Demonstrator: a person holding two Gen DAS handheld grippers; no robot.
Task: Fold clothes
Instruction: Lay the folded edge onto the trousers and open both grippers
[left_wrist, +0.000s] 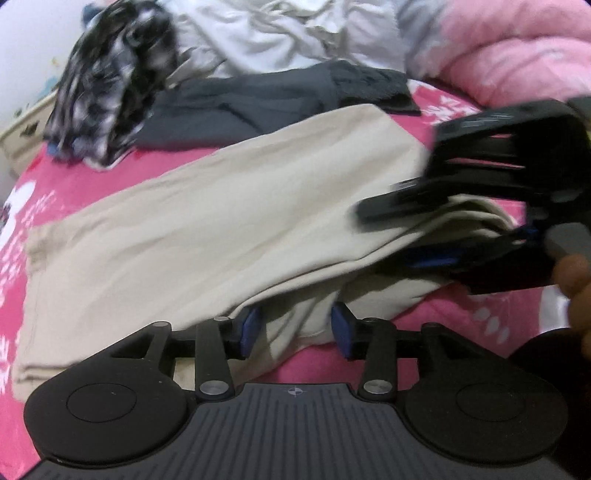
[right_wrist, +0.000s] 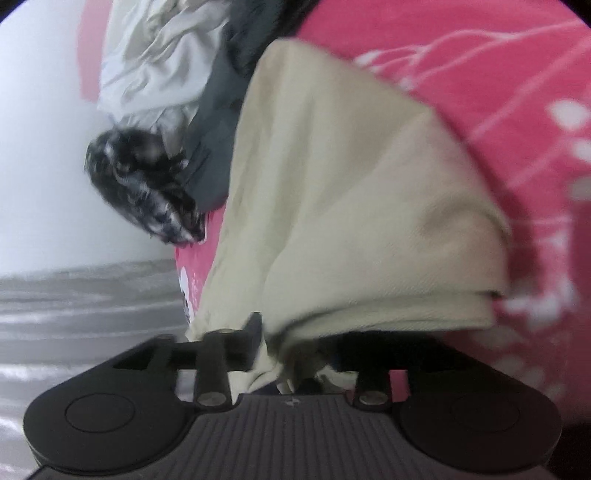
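A beige garment (left_wrist: 207, 221) lies spread on the pink bed cover (left_wrist: 92, 173). My left gripper (left_wrist: 293, 328) is open at its near edge, blue pads on either side of a fold of beige cloth. My right gripper (left_wrist: 417, 236) shows at the right of the left wrist view, shut on the beige garment's right end and lifting it. In the right wrist view the beige garment (right_wrist: 351, 192) hangs folded over my right gripper (right_wrist: 295, 354), whose fingers it mostly hides.
A dark grey garment (left_wrist: 251, 107) lies behind the beige one, a black-and-white patterned one (left_wrist: 110, 81) to its left, white crumpled clothes (left_wrist: 280, 33) at the back. A pink blanket (left_wrist: 517, 59) lies at the back right. Grey floor (right_wrist: 74, 302) shows beside the bed.
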